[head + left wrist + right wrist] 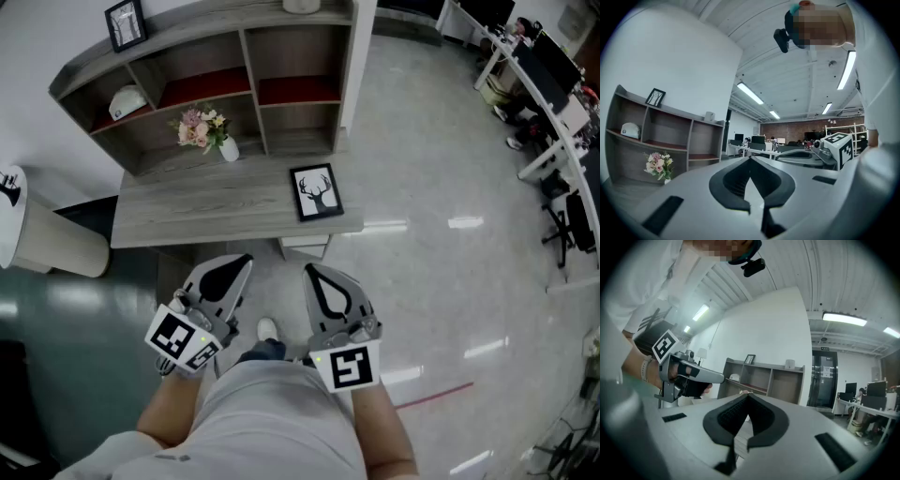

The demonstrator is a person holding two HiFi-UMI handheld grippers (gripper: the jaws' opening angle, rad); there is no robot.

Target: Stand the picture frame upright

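Note:
A black picture frame (316,192) with a deer print lies flat near the right front corner of the grey desk (206,211). Both grippers hang in front of my body, short of the desk's front edge, and touch nothing. My left gripper (246,260) is shut and empty, its jaws (750,159) meeting at the tips. My right gripper (309,269) is shut and empty too, with its tips (747,396) together. The deer frame does not show in either gripper view.
A shelf unit (216,84) stands on the desk's back, with a small upright frame (125,23) on top, a flower vase (204,131) below and a white cap (127,101). A white round stand (23,225) sits left. Office desks (553,75) line the far right.

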